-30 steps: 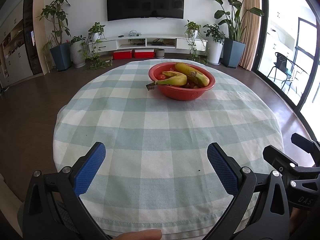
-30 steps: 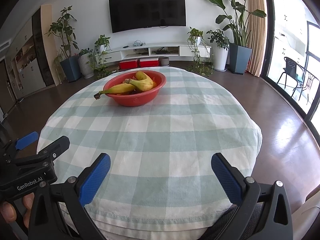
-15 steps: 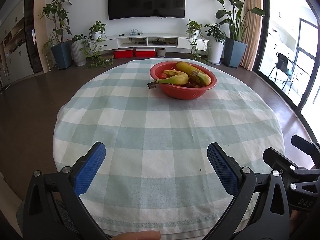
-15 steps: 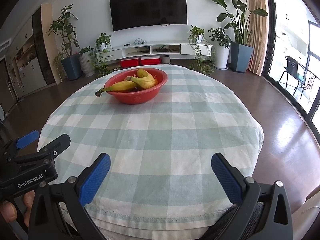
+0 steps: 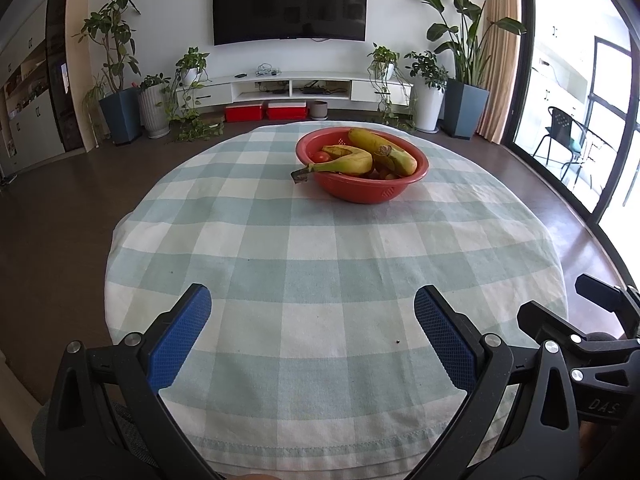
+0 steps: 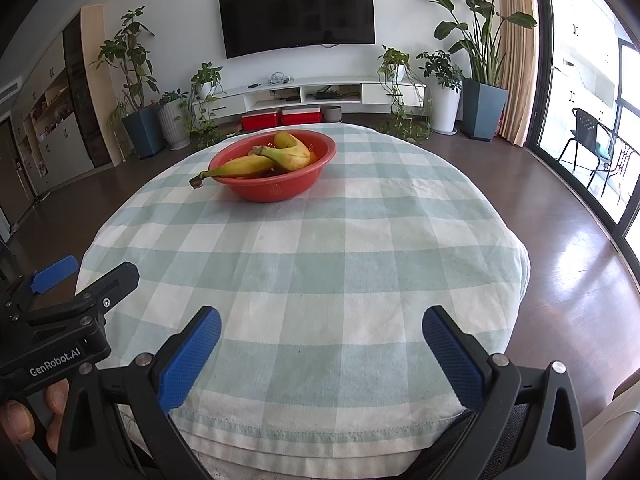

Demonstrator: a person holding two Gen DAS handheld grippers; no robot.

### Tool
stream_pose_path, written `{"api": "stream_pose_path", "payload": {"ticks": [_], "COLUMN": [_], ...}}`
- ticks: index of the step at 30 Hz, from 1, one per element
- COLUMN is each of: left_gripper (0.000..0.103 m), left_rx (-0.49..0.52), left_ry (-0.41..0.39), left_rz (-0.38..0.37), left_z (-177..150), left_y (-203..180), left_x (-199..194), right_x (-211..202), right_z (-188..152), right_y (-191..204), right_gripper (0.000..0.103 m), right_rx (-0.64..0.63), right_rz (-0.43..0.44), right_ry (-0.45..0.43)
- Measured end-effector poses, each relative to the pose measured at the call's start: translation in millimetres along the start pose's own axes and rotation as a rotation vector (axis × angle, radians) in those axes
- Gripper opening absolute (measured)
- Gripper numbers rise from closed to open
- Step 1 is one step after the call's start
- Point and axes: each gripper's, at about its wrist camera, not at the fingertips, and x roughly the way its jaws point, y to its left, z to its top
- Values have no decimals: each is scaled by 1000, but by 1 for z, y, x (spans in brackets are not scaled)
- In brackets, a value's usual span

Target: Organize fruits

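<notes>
A red bowl [image 5: 362, 190] stands on the far half of the round table with its green checked cloth [image 5: 320, 264]. In it lie two yellow bananas [image 5: 348, 162], a red tomato [image 5: 320, 157] and other fruit, partly hidden. The bowl also shows in the right wrist view [image 6: 276, 190], with the bananas [image 6: 256, 164] on top. My left gripper [image 5: 312, 312] is open and empty over the near edge of the table. My right gripper [image 6: 320, 332] is open and empty beside it, also at the near edge.
A TV console [image 5: 296, 88] with potted plants [image 5: 120, 80] lines the far wall under a TV [image 5: 290, 4]. A glass door [image 5: 600, 100] is at the right. The dark wooden floor [image 6: 560, 200] surrounds the table.
Both grippers have moved slightly forward towards the bowl, which looks a little nearer and lower in both views. Both stay open.
</notes>
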Motion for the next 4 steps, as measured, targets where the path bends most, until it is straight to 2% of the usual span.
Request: {"api": "stream_pose_path", "payload": {"ticks": [4], "left_gripper": [103], "left_rx": [-2], "left_ry": [3], "left_rz": [-6], "left_z": [3], "left_y": [-1], "left_x": [-4], "right_x": [-7], "right_z": [-9], "right_y": [0], "right_gripper": [103], "right_rx": [6], "right_rz": [1], "right_ry": [6]}}
